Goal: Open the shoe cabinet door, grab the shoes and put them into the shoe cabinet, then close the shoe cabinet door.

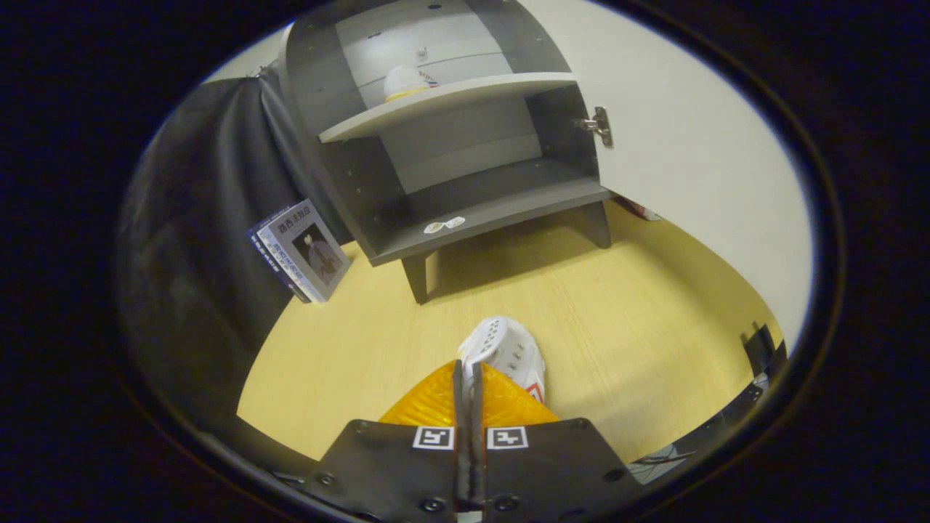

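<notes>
The gripper (468,374) is pinched tight on a thin edge of the white shoe (505,352), low in the middle. It looks light and soft, maybe floppy. The cabinet (465,218) stands open above.

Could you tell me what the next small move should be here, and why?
Probably carry the white shoe forward into the shoe cabinet's bare lower compartment. The gripper looks shut on the shoe's edge, the door already stands open, and another shoe already sits on the upper shelf, so the lower space seems the natural spot.
</notes>
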Demonstrator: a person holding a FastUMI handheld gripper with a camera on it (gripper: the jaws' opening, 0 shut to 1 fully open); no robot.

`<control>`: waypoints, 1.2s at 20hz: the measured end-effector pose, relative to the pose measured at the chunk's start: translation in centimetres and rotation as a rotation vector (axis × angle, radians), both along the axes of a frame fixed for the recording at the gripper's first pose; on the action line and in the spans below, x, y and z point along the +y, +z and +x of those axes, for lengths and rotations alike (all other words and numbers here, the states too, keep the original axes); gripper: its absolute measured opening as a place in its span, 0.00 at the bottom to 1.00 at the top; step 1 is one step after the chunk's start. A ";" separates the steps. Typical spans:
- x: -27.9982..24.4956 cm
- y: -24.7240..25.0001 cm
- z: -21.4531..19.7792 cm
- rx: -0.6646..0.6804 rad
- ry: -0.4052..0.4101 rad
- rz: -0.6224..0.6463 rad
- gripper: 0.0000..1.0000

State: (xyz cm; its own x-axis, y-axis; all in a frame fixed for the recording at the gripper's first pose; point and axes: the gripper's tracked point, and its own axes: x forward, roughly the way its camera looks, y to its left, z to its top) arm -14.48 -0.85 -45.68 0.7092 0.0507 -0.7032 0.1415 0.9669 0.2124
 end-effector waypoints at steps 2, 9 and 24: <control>-0.1 1.3 0.2 -0.019 0.001 -0.015 0.02; -0.1 12.1 4.0 -0.200 -0.032 0.005 0.02; -4.0 31.0 18.0 -0.497 -0.020 -0.163 0.02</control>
State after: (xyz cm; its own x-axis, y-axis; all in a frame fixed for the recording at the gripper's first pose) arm 3.56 -4.90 -14.68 0.9590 -0.0489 -0.2790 0.0812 0.9911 0.1053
